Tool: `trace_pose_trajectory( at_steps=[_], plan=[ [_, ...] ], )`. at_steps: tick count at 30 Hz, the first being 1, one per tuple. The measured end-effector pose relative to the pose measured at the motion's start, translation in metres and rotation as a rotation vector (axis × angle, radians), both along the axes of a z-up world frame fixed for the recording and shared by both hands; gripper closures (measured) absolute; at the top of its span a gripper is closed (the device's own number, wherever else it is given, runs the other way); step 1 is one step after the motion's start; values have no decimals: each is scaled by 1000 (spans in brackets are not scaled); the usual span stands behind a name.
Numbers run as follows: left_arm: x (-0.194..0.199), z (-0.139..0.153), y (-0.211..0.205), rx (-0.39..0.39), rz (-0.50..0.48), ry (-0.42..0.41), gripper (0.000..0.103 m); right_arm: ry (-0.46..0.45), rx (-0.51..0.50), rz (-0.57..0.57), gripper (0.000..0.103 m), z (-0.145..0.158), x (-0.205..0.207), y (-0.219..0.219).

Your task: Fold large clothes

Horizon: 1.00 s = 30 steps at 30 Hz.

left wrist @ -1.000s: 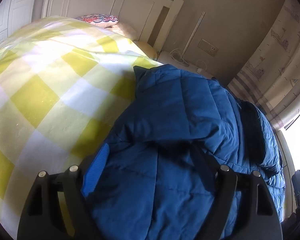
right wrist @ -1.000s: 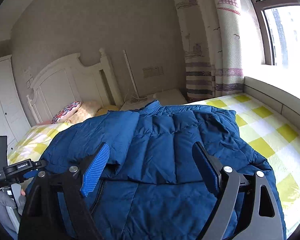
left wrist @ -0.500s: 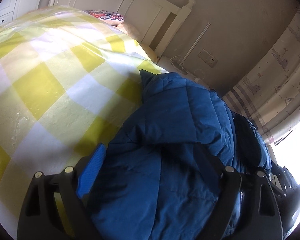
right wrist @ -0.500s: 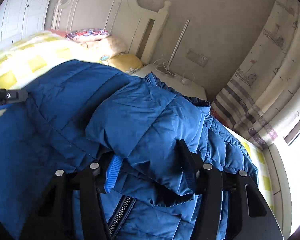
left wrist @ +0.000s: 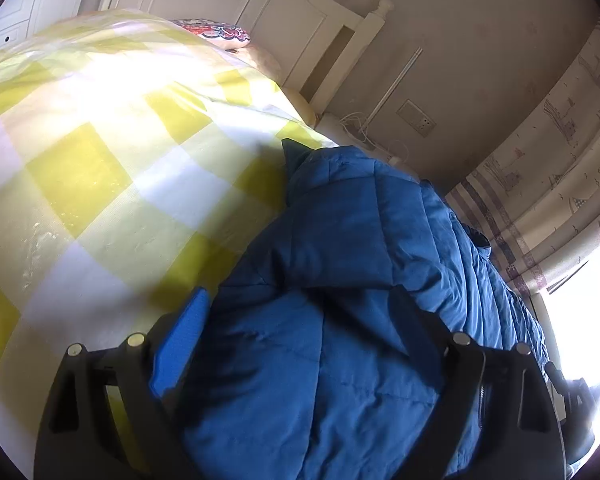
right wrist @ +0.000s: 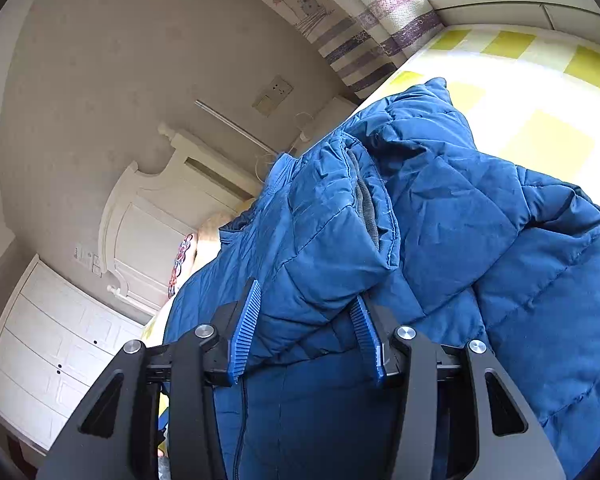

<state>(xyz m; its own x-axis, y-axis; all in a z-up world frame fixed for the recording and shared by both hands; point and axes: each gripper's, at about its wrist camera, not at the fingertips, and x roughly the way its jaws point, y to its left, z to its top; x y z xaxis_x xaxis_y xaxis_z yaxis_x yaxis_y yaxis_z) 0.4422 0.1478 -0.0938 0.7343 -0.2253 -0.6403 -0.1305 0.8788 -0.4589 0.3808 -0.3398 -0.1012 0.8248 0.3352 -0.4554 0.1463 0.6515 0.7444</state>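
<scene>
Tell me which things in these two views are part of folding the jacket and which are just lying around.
Part of the job:
- blue puffer jacket
- jacket sleeve, between the right gripper's opening jaws
- left gripper, jaws wide over the jacket
- checked bedspread, the folding surface

Lying about:
- patterned pillow
- white headboard
- wall socket
- curtain
- white wardrobe

Blue quilted puffer jacket [left wrist: 340, 280], partly folded on bed
</scene>
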Motion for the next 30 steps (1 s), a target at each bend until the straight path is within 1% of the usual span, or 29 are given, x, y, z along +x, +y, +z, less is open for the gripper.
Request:
trace_pose_trajectory(
  at_steps=[4,5,6,7,8,9,10,11,13,14,16,17,18,19,20,21,22,24,27,28,30],
  plan=[
    [0,0,0,-1,0,0,13,2,-31,31,55,-3,10,5],
    [0,0,0,-1,0,0,13,-10,-36,42,63,0,8,7],
    [0,0,0,-2,0,0,13,-42,-43,43,74,6,-1,9],
    [0,0,0,-3,0,-1,13,-81,-51,44,76,14,-9,12],
    [0,0,0,-3,0,-1,13,-94,-67,46,79,21,-17,15],
    [0,0,1,-3,-1,-1,13,-93,-64,48,80,26,-24,17],
    [0,-1,1,-4,-1,-1,13,-90,-43,52,80,26,-31,18],
    [0,0,1,-4,0,-1,13,-74,-43,58,80,24,-36,19],
    [-1,-1,0,-7,-1,0,13,-13,-128,58,80,18,-33,21],
    [-1,-1,0,-6,-2,0,13,30,-164,52,80,11,-28,20],
    [-2,0,0,-7,0,-2,13,140,-171,58,65,-1,-18,15],
    [-2,0,1,-9,2,-3,13,147,-158,56,62,0,-19,13],
    [-3,0,1,-12,2,-4,13,143,-174,34,52,6,-25,11],
    [-3,-1,2,-14,3,-4,13,117,-211,-7,47,14,-36,10],
    [-2,-1,2,-16,3,-3,13,70,-262,-56,46,26,-46,9],
    [-2,-1,2,-15,2,-2,13,24,-335,-100,46,37,-56,10],
    [-2,-1,2,-13,1,-2,13,-18,-408,-116,46,47,-62,15],
    [-2,-1,1,-12,0,0,13,-76,-529,-66,46,60,-60,31],
    [-2,-1,2,-12,1,-1,13,-102,-750,54,46,65,-39,66],
    [-2,-1,2,-12,1,-1,13,-86,-794,88,47,61,-28,74],
    [-2,-1,2,-12,1,-2,13,-28,-868,111,48,47,-7,80]
  ],
)
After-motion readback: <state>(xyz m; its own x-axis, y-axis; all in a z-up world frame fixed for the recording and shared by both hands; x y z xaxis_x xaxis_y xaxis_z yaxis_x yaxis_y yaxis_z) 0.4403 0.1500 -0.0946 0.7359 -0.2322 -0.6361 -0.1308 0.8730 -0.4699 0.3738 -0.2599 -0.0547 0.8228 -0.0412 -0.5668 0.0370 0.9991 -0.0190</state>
